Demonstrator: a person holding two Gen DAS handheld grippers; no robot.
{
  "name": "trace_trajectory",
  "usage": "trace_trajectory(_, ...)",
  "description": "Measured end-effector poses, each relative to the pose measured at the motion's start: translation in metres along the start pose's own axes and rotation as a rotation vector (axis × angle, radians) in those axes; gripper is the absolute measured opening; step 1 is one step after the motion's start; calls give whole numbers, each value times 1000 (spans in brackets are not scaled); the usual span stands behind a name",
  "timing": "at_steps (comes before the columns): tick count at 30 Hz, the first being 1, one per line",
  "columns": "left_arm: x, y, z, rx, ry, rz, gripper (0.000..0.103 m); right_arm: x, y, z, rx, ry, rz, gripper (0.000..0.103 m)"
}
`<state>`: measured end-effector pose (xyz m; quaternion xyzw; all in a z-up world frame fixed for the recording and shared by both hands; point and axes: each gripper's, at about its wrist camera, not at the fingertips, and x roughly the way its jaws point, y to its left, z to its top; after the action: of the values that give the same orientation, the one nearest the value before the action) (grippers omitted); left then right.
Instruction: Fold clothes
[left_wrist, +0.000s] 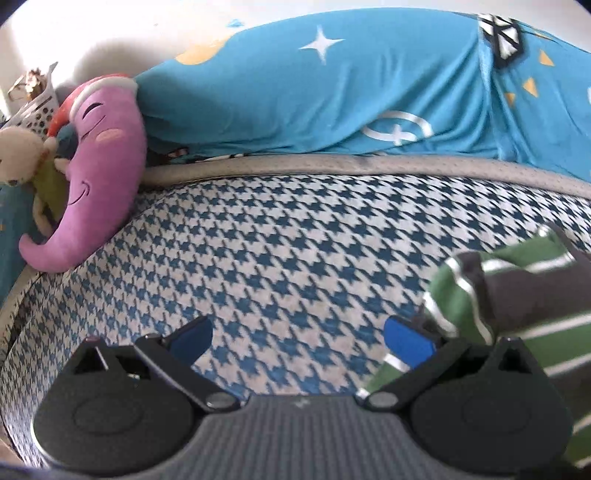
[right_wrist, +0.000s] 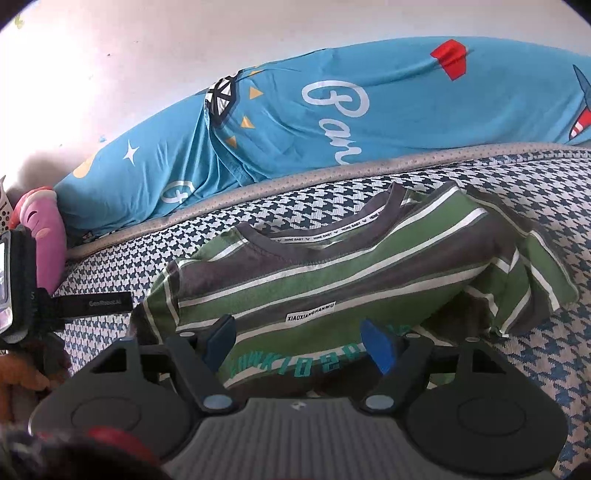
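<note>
One striped shirt (right_wrist: 332, 280), label XIAOXIANGHANMU, collar tape HONE BABY

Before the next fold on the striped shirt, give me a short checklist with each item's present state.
1. Left gripper open, holding nothing: ok.
2. Right gripper open above the striped shirt, no cloth pinched: ok.
3. Shirt lies flat: not ok; the right-hand sleeve is rumpled and tucked.
4. Collar faces away, toward the blue duvet: ok.
5. Houndstooth cover bare left of the shirt: ok; purple plush sits at the far edge.
6. Lower hem squared: cannot tell, hidden behind the right gripper.
</note>
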<state>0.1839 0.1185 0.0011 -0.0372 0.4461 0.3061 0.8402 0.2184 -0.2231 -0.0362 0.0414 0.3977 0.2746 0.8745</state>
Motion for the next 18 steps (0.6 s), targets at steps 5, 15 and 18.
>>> trace_trajectory(5, 3, 7, 4, -31, 25, -51, 103, 0, 2, 1, -1, 1, 1, 76)
trace_trajectory(15, -10, -12, -2, -2, 6, -189, 103, -1, 2, 3, -3, -3, -3, 76)
trace_trajectory(18, -13, -20, -5, 19, 6, -207, 103, 0, 0, 4, 7, 0, -4, 76)
